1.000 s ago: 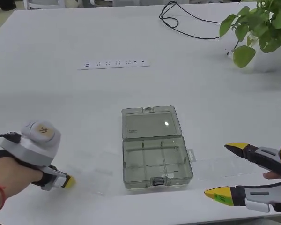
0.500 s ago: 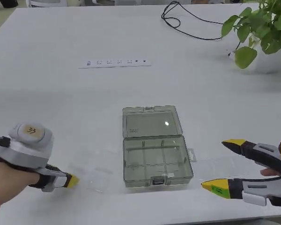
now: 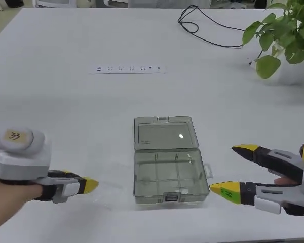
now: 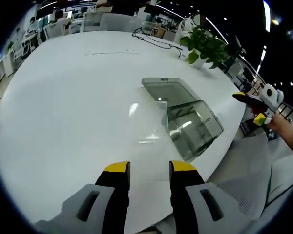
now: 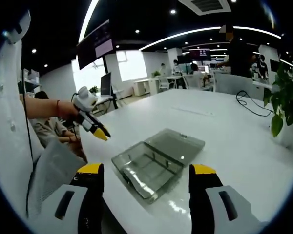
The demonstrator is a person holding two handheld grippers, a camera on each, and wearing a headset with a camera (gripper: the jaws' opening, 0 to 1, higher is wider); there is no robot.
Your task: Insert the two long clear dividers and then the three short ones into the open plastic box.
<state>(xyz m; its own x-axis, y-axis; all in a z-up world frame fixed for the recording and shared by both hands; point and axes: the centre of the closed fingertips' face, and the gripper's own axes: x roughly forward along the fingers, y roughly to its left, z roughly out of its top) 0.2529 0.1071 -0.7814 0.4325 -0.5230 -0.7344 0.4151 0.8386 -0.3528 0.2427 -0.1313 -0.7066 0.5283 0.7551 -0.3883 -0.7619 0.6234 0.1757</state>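
Observation:
The smoky clear box (image 3: 169, 178) stands open at the table's near middle, its lid (image 3: 165, 132) laid flat behind it. Faint clear partitions form a grid inside the base. My left gripper (image 3: 91, 185) lies low to the box's left, pointing at it, jaws a little apart with nothing seen between them (image 4: 150, 168). Clear dividers (image 4: 142, 127) lie flat on the table between it and the box (image 4: 194, 124). My right gripper (image 3: 232, 169) sits just right of the box, wide open and empty. In its own view the box (image 5: 136, 163) lies ahead between its jaws.
A white power strip (image 3: 127, 69) lies further back. A black cable (image 3: 207, 25) and a potted plant (image 3: 281, 38) sit at the far right. The table's front edge runs close under both grippers. Desks and people show in the background (image 5: 237, 48).
My left gripper has slid right toward the box. My right gripper has moved left, closer to the box's right side, and stays open. The box has not moved.

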